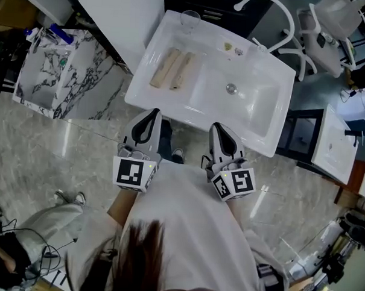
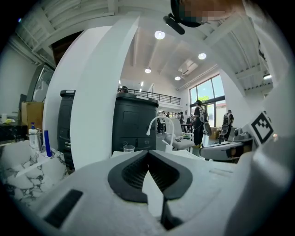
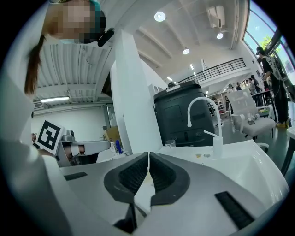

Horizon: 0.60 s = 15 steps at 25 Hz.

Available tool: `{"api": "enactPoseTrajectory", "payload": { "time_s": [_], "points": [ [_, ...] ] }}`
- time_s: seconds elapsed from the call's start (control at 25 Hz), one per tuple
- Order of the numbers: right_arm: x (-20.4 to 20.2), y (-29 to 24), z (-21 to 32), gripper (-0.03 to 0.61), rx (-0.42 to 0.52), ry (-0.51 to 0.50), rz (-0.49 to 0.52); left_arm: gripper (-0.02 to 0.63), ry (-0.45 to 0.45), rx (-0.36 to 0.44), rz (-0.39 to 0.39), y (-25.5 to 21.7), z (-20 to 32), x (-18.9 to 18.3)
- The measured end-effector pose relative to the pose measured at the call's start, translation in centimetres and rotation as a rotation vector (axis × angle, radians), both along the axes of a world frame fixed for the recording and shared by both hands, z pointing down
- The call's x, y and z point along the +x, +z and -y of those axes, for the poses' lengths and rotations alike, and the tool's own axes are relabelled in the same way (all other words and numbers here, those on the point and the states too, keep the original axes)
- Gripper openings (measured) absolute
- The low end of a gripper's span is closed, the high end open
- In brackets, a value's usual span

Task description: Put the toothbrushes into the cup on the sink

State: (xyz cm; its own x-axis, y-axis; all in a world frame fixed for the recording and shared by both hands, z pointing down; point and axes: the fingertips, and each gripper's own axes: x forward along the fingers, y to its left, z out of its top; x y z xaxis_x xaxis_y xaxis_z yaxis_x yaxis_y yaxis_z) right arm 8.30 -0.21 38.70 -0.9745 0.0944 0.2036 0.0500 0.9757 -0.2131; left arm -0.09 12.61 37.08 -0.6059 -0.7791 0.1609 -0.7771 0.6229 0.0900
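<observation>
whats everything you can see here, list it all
sink: one, white, in front of the person, basin to the right
toothbrushes: two, beige, lying side by side on the flat left part of the sink
cup: one, clear, back left corner of the sink, upright
faucet: one, white, arched, at the back of the sink
small bits: two, yellowish and grey, on the back ledge near the faucet
marble cabinet: one, white with dark veins, left of the sink
bottles: a few, blue, on top of the cabinet
left gripper: one, white and grey, jaws shut, empty, short of the sink's front edge
right gripper: one, white and grey, jaws shut, empty, beside the left one
</observation>
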Motion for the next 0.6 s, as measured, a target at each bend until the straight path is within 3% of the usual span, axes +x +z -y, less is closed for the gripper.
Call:
{"api": "enactPoseTrajectory", "payload": {
  "time_s": [0.6],
  "points": [
    [-13.4, -0.8, 1.2, 0.017, 0.021, 0.097, -0.015, 0.015, 0.142, 0.006, -0.022, 0.2, 2.2, -13.9]
  ]
}}
